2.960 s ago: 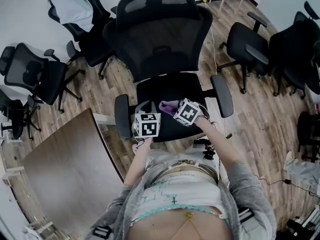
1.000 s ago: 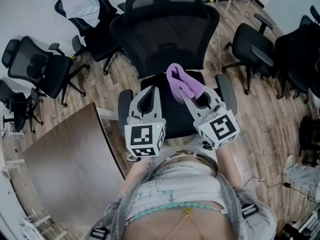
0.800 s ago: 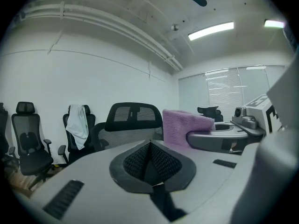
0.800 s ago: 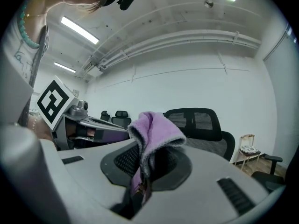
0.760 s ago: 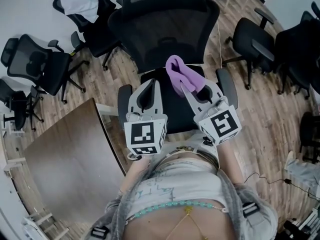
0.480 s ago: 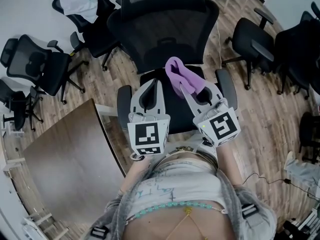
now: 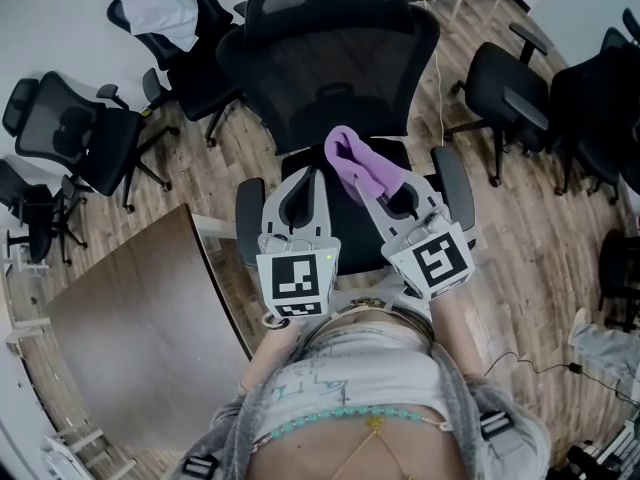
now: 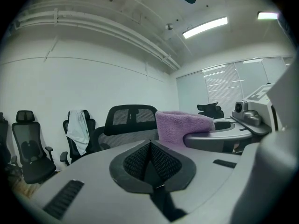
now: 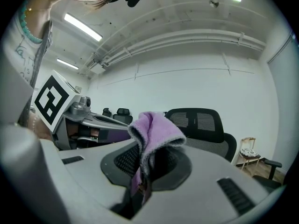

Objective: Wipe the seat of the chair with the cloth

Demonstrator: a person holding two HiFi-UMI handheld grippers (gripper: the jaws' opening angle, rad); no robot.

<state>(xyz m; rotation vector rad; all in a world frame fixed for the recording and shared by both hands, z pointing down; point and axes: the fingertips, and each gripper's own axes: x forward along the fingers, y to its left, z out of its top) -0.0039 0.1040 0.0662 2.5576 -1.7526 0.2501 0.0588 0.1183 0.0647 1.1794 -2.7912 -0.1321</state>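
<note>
Cloth (image 7: 360,163), pinched in the right gripper's (image 7: 370,190) fingers, hangs over the seat's (image 7: 350,230) twelve o'clock side, the left gripper's (image 7: 304,176) fingers pressed together and empty; wiping drag could tug it loose.

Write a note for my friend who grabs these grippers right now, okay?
Right gripper: shut on the purple terry cloth, with a fold sticking up past its jaws.
Left gripper: shut, empty, alongside the right one.
Both hang over the black office chair's seat. The cloth looks clear of the seat.
Done: cloth gripped.
Left: lower it and wipe the seat.
</note>
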